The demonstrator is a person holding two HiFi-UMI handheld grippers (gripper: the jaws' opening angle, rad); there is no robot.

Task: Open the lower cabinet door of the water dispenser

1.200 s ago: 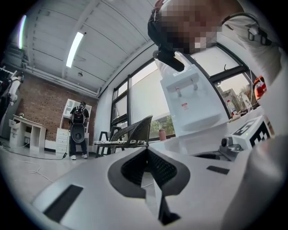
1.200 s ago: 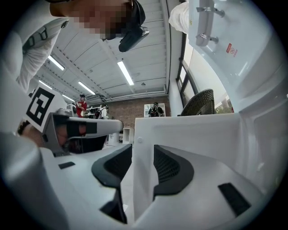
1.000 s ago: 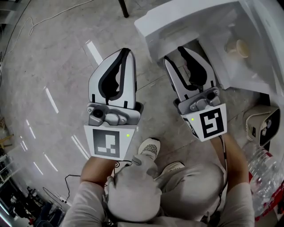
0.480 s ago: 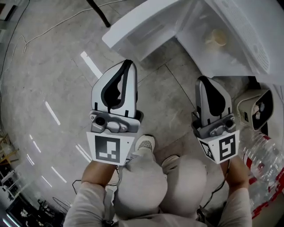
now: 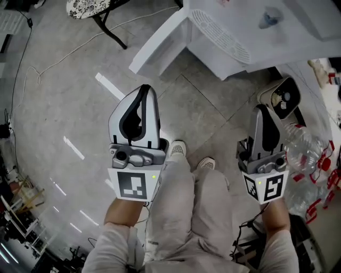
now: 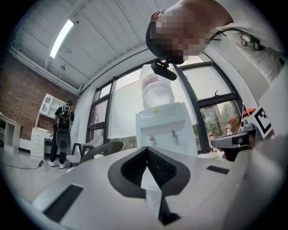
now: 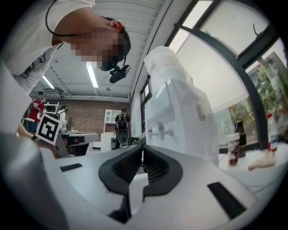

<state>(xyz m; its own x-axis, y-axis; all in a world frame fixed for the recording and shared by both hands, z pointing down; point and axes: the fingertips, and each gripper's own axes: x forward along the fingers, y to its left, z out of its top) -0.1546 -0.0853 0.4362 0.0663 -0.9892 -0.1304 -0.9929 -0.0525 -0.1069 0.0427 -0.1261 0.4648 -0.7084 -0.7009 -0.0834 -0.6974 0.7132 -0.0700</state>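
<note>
The dispenser (image 5: 277, 45) stands upright on the grey floor (image 5: 64, 117), and both gripper views show a water bottle (image 6: 156, 87) on top of it. Its tap side faces the person.

The door (image 5: 160, 42) at the dispenser's foot is open. Seen from above in the head view, it runs slantwise out from the dispenser over the floor, with its free edge pointing away from the dispenser, to the left in that view. Neither gripper view shows the door.

A stool (image 5: 90, 7) stands beyond the door, and a cable (image 5: 48, 66) lies on the floor to the door's left. To the dispenser's right lie clear bottles (image 5: 301, 146) and a beige unit (image 5: 281, 96).

The left gripper (image 5: 145, 89) is closed on nothing, well short of the door. The right gripper (image 5: 261, 109) is closed and empty too, just beside the beige unit. Nothing lies between the grippers and the door but bare floor and the person's shoes (image 5: 178, 149).
</note>
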